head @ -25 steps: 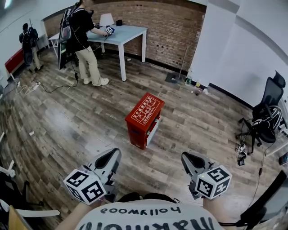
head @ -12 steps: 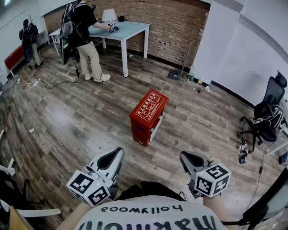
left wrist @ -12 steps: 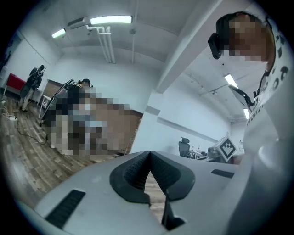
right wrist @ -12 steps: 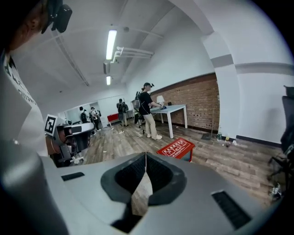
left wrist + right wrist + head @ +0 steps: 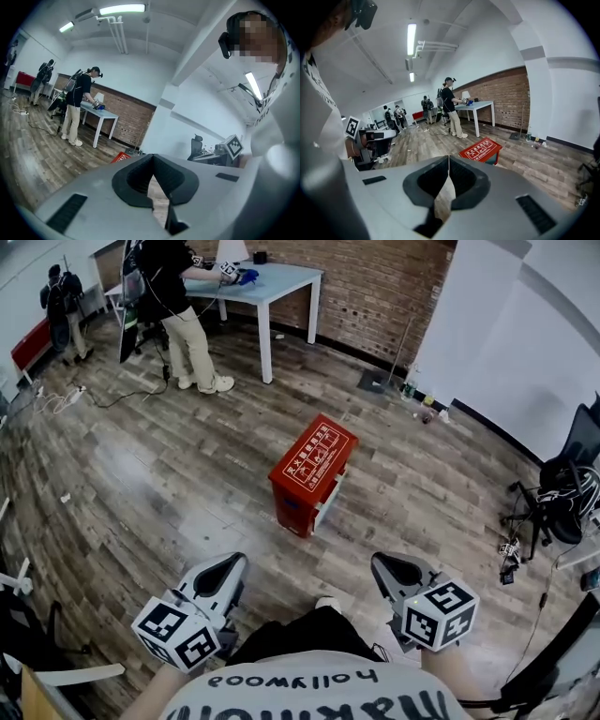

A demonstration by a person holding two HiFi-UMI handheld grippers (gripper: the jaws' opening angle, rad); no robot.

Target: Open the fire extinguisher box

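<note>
The red fire extinguisher box (image 5: 312,474) was seen standing on the wooden floor (image 5: 141,493), lid down, contents hidden. It was placed well apart from both grippers. The left gripper (image 5: 228,566) was held with jaws closed together, nothing gripped. The same was noted for the right gripper (image 5: 392,568). A table (image 5: 281,279) was seen beyond, with a person (image 5: 169,287) beside it.

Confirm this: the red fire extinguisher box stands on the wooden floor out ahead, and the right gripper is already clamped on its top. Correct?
Wrong on the grip. The red fire extinguisher box does stand on the wooden floor out ahead, but the right gripper is shut on nothing, well short of the box. The head view shows the gap, and the right gripper view shows its jaws together.
</note>
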